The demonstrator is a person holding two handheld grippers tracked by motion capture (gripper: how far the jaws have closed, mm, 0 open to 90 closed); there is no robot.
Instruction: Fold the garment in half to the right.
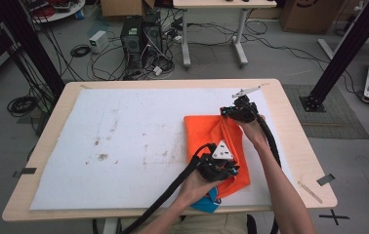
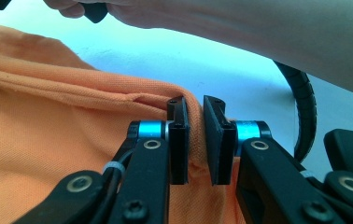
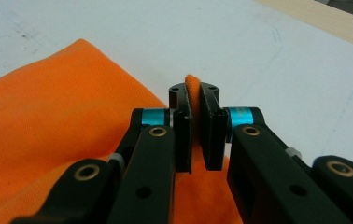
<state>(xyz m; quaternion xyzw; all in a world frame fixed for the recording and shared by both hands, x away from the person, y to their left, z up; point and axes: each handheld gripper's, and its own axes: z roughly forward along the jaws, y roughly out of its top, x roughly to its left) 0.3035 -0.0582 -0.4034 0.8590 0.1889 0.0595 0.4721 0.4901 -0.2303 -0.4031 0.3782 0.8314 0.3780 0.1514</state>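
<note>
An orange cloth [image 1: 216,136] lies folded on the right half of the white mat [image 1: 124,146]. My left gripper [image 1: 230,170] is at the cloth's near right edge, shut on a raised fold of it. In the left gripper view the jaws [image 2: 195,112] stand close together with orange cloth [image 2: 72,140] pinched between them. My right gripper [image 1: 225,112] is at the cloth's far right corner. In the right gripper view its jaws [image 3: 193,93] are clamped on a thin ridge of the orange cloth [image 3: 62,116], which sticks up between the tips.
A blue piece of fabric [image 1: 207,202] peeks out under the cloth's near edge by the table's front. The wooden table [image 1: 295,146] has a bare strip to the right of the mat. The right forearm [image 2: 258,32] crosses above the left gripper.
</note>
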